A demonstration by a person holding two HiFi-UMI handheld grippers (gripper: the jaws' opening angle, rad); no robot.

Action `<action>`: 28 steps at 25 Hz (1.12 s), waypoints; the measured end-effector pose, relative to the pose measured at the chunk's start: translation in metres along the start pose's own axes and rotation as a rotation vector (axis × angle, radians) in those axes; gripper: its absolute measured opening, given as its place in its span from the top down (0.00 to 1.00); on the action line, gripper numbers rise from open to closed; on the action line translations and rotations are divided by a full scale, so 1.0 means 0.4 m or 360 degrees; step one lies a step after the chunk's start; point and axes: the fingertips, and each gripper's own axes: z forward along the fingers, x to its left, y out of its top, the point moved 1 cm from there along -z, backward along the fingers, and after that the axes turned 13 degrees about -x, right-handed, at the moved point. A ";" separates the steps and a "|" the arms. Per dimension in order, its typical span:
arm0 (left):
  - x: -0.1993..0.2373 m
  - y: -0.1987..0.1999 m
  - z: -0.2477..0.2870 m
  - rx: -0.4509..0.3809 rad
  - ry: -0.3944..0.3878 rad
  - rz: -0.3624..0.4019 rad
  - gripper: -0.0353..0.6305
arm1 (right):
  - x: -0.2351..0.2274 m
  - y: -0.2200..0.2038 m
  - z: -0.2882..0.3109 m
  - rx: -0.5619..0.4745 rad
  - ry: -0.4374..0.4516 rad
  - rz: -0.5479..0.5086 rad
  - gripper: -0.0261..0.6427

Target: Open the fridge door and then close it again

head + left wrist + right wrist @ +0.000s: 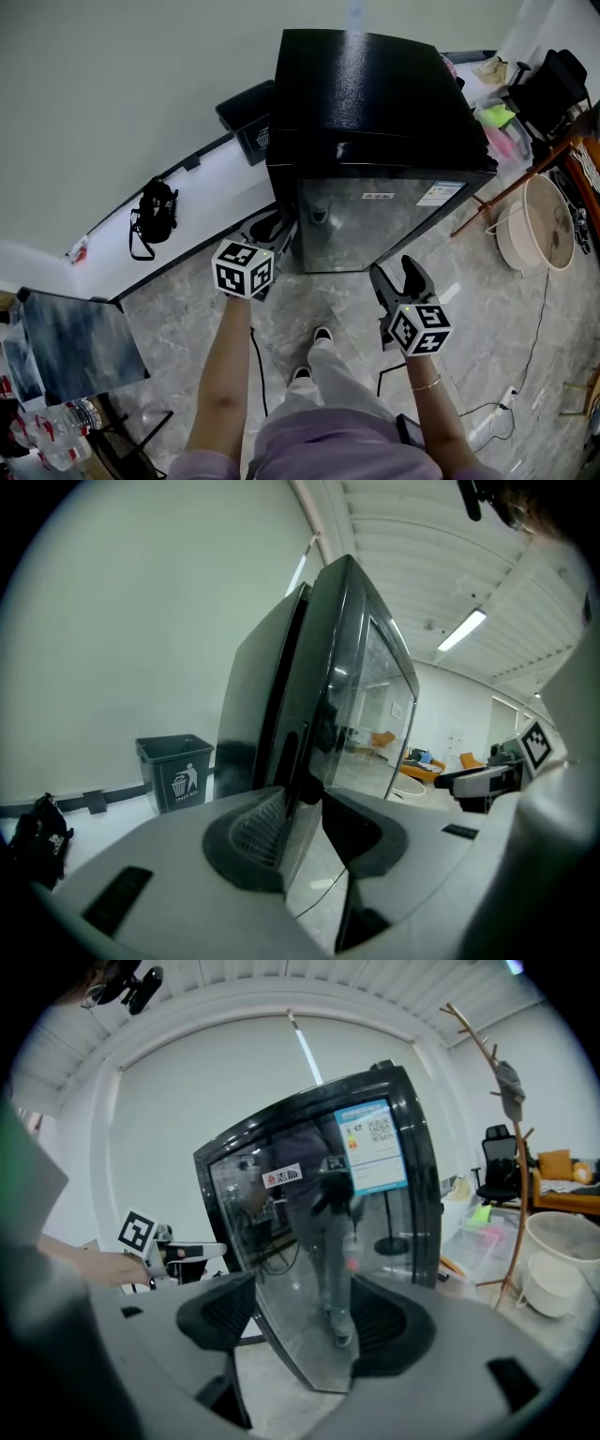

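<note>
The person's forearms (225,375) reach out from a purple top, one tool in each hand. The right gripper (398,273) hangs just short of the fridge (375,103), in front of its right half, with its jaws spread wide and nothing touching them. The left gripper (305,822) is at the fridge's front left corner, its jaws pinching the free edge of the fridge door (375,220), one pad on the glossy front and the other on the side. The door lies against the fridge body or very nearly; I cannot tell if it is open a crack. Behind the fridge's left side stands a grey bin (176,771), and to its right a white basin (539,225)
</note>
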 end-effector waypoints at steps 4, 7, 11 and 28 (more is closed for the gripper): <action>-0.054 -0.015 -0.057 -0.0030 0.0001 -0.0014 0.77 | 0.013 -0.004 -0.012 0.0000 0.0017 0.0006 0.50; -0.081 -0.029 -0.086 -0.0013 0.0001 -0.0018 0.78 | 0.036 -0.010 -0.029 -0.0006 0.0031 0.0011 0.50; -0.109 -0.042 -0.121 -0.0011 -0.0001 -0.0040 0.79 | 0.070 -0.015 -0.061 -0.0026 0.0038 0.0015 0.50; -0.304 -0.099 -0.257 0.0020 -0.0103 -0.0004 0.84 | 0.167 -0.006 -0.299 -0.0136 -0.0091 -0.0008 0.50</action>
